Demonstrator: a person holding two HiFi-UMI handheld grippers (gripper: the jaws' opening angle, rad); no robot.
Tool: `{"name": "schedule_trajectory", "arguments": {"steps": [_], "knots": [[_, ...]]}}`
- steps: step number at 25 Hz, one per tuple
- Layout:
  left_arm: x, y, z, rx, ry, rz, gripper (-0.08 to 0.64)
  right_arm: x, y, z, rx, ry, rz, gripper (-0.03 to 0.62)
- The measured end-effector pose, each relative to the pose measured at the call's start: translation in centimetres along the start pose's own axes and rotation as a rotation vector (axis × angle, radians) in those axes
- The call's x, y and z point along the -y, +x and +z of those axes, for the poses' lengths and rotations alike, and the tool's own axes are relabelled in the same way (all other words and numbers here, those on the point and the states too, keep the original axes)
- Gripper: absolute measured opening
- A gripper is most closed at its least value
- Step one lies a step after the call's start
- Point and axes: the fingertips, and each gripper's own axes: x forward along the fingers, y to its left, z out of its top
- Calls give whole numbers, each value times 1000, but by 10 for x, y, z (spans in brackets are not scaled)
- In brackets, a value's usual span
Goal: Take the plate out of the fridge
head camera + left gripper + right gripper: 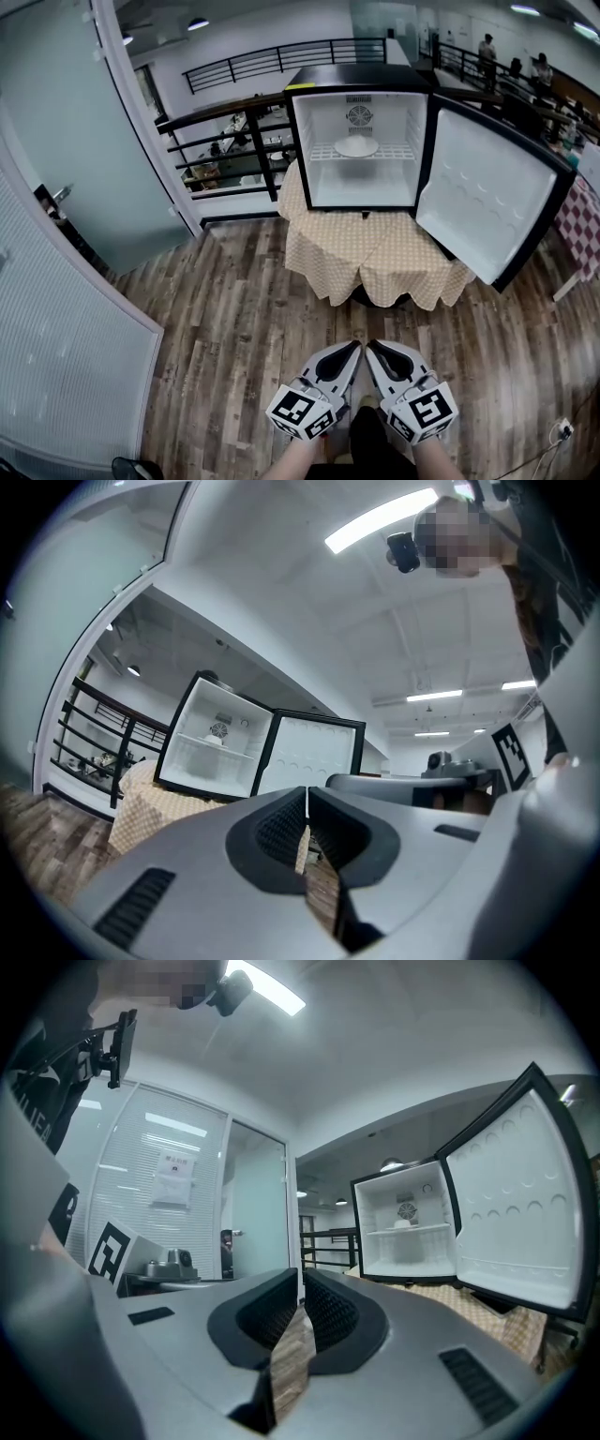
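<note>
A small black fridge (356, 141) stands on a round table, its door (489, 195) swung wide to the right. A white plate (356, 146) lies on its wire shelf; the plate (214, 740) shows small in the left gripper view and again (404, 1223) in the right gripper view. My left gripper (354, 348) and right gripper (372, 348) are side by side low in the head view, well short of the table. Both are shut with nothing between the jaws. From its own camera the left gripper (307, 792) points level toward the fridge, as does the right gripper (301, 1274).
The round table wears a tan checked cloth (370, 253) hanging over its edge. A black railing (220, 155) runs behind and left of the fridge. A glass partition with a door (66, 131) stands at left. Wood floor (244, 328) lies between me and the table.
</note>
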Motion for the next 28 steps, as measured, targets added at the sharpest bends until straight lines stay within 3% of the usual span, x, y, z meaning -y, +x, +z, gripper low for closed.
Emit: {"name": "schedule_trajectory", "arguments": {"steps": [9, 28], "knots": [[-48, 75, 19, 11, 6, -11, 15, 67, 56, 21, 16, 10, 7, 44], [-119, 170, 29, 39, -3, 77, 15, 159, 130, 37, 56, 86, 72, 46]]}}
